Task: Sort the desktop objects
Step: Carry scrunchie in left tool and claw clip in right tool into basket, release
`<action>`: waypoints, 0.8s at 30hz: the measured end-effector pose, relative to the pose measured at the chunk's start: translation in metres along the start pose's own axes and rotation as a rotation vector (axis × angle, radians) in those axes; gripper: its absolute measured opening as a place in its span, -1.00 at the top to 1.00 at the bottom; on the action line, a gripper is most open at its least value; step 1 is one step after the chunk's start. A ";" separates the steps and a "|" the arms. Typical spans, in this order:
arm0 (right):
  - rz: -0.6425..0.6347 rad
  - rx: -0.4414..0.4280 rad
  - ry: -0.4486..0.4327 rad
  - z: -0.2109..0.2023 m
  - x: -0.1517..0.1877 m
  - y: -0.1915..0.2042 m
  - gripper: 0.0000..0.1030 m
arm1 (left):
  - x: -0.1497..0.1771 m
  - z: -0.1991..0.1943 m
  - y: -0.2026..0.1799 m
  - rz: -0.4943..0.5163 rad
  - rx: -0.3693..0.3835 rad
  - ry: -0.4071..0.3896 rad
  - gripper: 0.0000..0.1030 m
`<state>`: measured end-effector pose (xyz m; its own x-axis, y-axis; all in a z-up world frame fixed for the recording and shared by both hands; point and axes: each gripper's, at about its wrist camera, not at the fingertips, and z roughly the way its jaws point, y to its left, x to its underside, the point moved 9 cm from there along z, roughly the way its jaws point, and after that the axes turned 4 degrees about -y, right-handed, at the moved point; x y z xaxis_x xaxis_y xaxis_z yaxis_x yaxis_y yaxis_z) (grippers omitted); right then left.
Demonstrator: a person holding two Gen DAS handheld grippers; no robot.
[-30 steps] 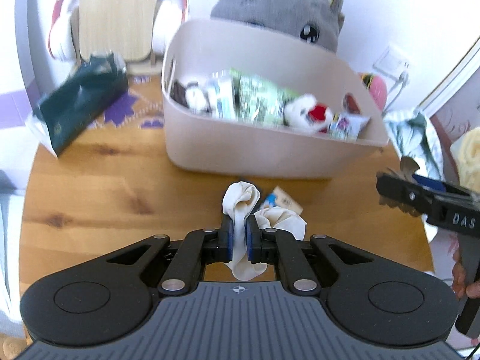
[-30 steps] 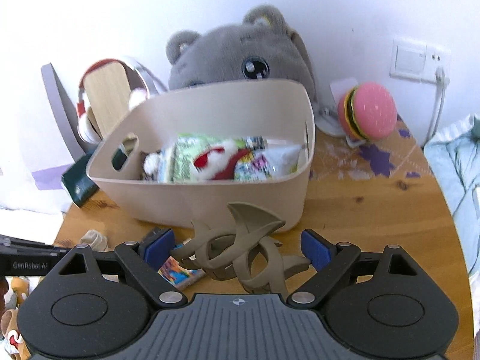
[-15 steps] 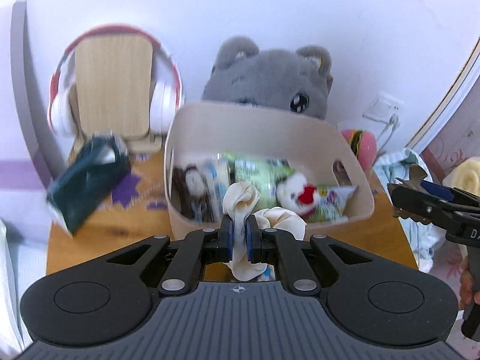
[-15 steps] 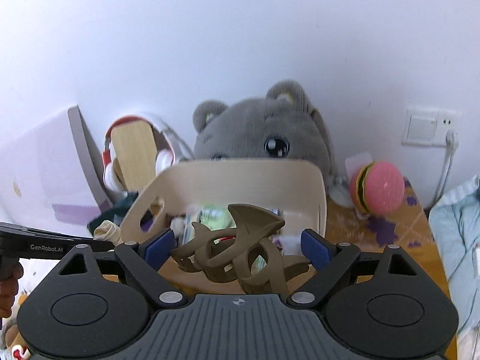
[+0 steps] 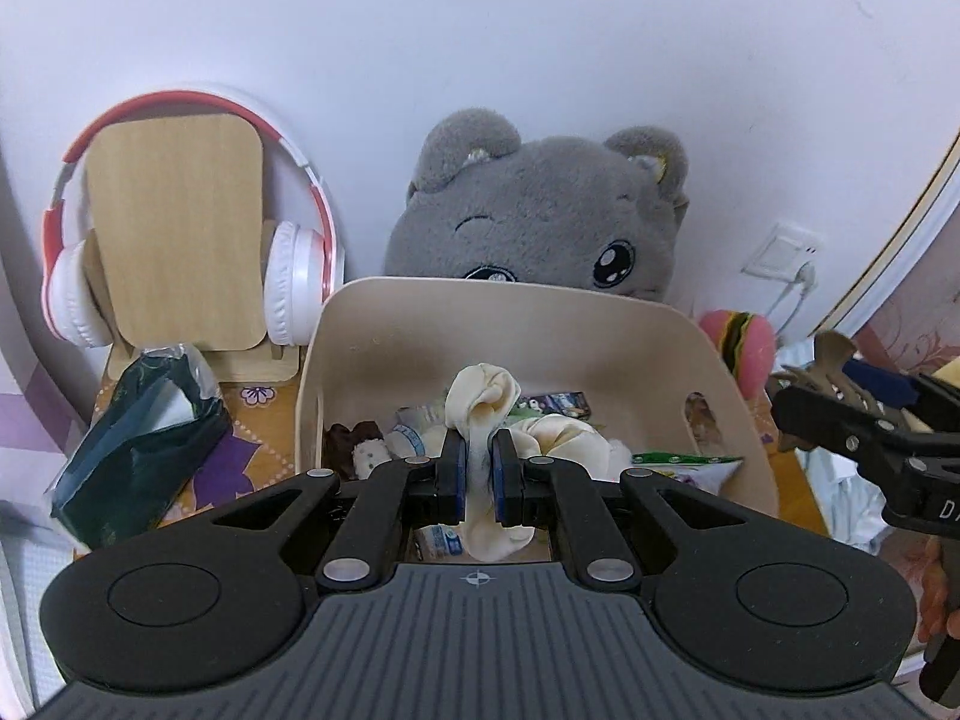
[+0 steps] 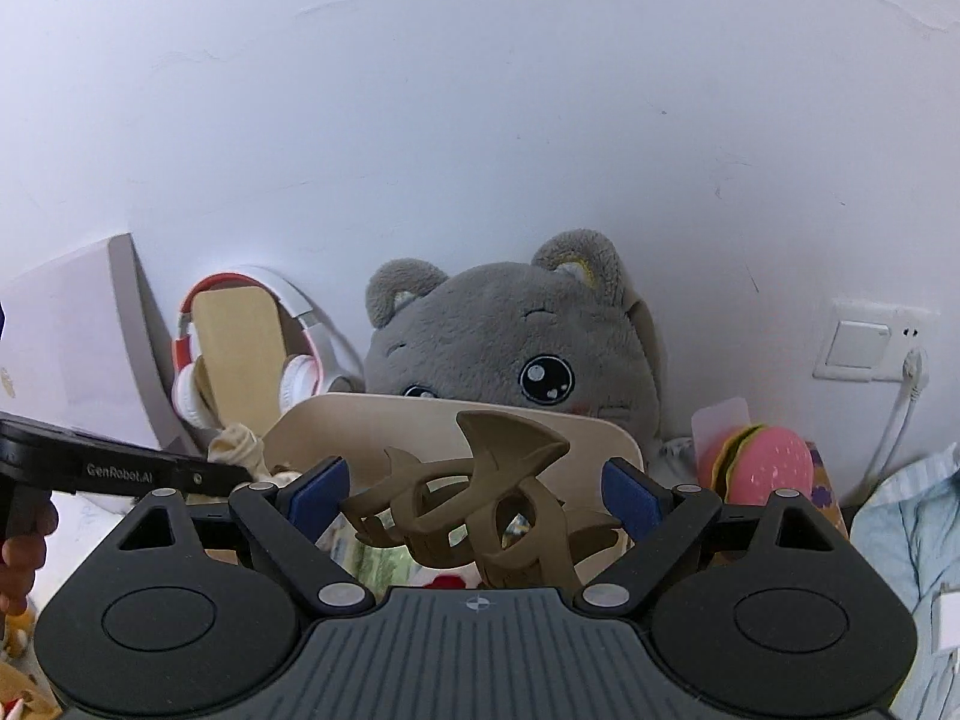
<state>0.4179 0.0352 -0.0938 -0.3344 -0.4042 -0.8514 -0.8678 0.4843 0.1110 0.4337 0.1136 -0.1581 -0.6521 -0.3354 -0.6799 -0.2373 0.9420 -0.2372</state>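
Grey plush toy [image 5: 540, 222]: upright against the white wall, directly behind the bin, visible in both wrist views.

Beige storage bin [image 5: 654, 324]: open-topped, on the table [image 5: 264, 414], already holding snack packets and small soft items. An oval handle cut-out shows in its right wall.

Red-and-white headphones [image 5: 288, 276]: hung over a wooden stand [image 5: 174, 228], left of the bin.

Dark green pouch [image 5: 132, 456]: lying on the table in front of the stand, left of the bin.

Pink burger toy [image 6: 762, 468]: beside the bin's right side, below a wall socket [image 6: 864, 342].

Left hand-held gripper [image 5: 478, 474]: jaws closed tight on a cream scrunchie [image 5: 480, 402], clamped at its middle. The fabric bulges above and hangs below the pads. It is held off the table, over the bin's near edge.

Right hand-held gripper [image 6: 474, 492]: jaws set wide, with a brown hair claw clip [image 6: 480, 498] spanning the gap between the blue pads and carried clear of the table, in front of the bin. Whether both pads press on it cannot be confirmed on the right side.
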 end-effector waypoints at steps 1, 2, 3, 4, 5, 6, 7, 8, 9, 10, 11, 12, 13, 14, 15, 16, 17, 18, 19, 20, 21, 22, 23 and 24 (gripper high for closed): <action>-0.002 0.005 0.003 0.005 0.000 0.000 -0.74 | 0.001 0.005 0.000 0.007 -0.005 0.005 0.84; -0.001 0.010 0.008 0.012 0.001 0.000 -0.74 | 0.002 0.011 -0.001 0.015 -0.011 0.011 0.84; -0.001 0.015 0.015 0.019 0.003 0.000 -0.74 | 0.003 0.017 -0.001 0.023 -0.017 0.020 0.84; -0.001 0.019 0.022 0.025 0.005 0.000 -0.74 | 0.004 0.022 0.000 0.026 -0.022 0.028 0.84; -0.002 0.023 0.032 0.032 0.008 0.000 -0.74 | 0.005 0.027 0.001 0.026 -0.026 0.038 0.84; -0.007 0.027 0.045 0.039 0.011 0.001 -0.74 | 0.007 0.032 0.002 0.024 -0.027 0.049 0.84; -0.013 0.031 0.056 0.044 0.014 0.001 -0.74 | 0.008 0.036 0.002 0.024 -0.030 0.058 0.84; -0.022 0.035 0.072 0.051 0.019 0.002 -0.74 | 0.011 0.040 0.003 0.031 -0.034 0.070 0.84; -0.030 0.037 0.087 0.056 0.022 0.003 -0.74 | 0.013 0.043 0.003 0.039 -0.038 0.080 0.84; -0.036 0.040 0.099 0.061 0.025 0.004 -0.74 | 0.016 0.047 0.003 0.048 -0.041 0.095 0.84; -0.045 0.043 0.115 0.066 0.030 0.004 -0.74 | 0.019 0.050 0.003 0.052 -0.039 0.110 0.84; -0.052 0.047 0.128 0.070 0.033 0.004 -0.74 | 0.023 0.053 0.004 0.056 -0.033 0.126 0.84; -0.057 0.053 0.143 0.074 0.037 0.004 -0.74 | 0.026 0.055 0.003 0.063 -0.033 0.133 0.84; -0.058 0.054 0.153 0.077 0.040 0.004 -0.74 | 0.028 0.056 0.003 0.075 -0.037 0.137 0.84; -0.056 0.058 0.163 0.080 0.043 0.004 -0.74 | 0.031 0.057 0.003 0.090 -0.039 0.143 0.84; -0.057 0.060 0.171 0.081 0.045 0.004 -0.74 | 0.034 0.058 0.002 0.103 -0.040 0.151 0.84; -0.058 0.063 0.180 0.083 0.048 0.003 -0.74 | 0.035 0.059 0.001 0.113 -0.045 0.158 0.83; -0.061 0.064 0.190 0.084 0.050 0.003 -0.74 | 0.037 0.059 0.001 0.124 -0.052 0.163 0.80; -0.063 0.067 0.200 0.086 0.053 0.003 -0.74 | 0.039 0.059 0.000 0.135 -0.054 0.163 0.77; -0.065 0.069 0.206 0.087 0.055 0.003 -0.75 | 0.039 0.058 0.000 0.146 -0.054 0.158 0.72; -0.065 0.071 0.215 0.086 0.057 0.002 -0.79 | 0.040 0.056 -0.001 0.157 -0.057 0.152 0.52; -0.065 0.077 0.218 0.086 0.058 0.002 -0.81 | 0.039 0.055 -0.002 0.165 -0.059 0.146 0.29; -0.066 0.078 0.217 0.085 0.059 0.002 -0.81 | 0.039 0.053 -0.003 0.172 -0.060 0.137 0.18; -0.070 0.081 0.218 0.084 0.059 0.002 -0.83 | 0.038 0.051 -0.003 0.177 -0.062 0.126 0.01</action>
<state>0.4274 0.0774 -0.1871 -0.3534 -0.5929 -0.7236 -0.8622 0.5065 0.0060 0.4462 0.0984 -0.2188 -0.7716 -0.1668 -0.6139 -0.1523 0.9854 -0.0763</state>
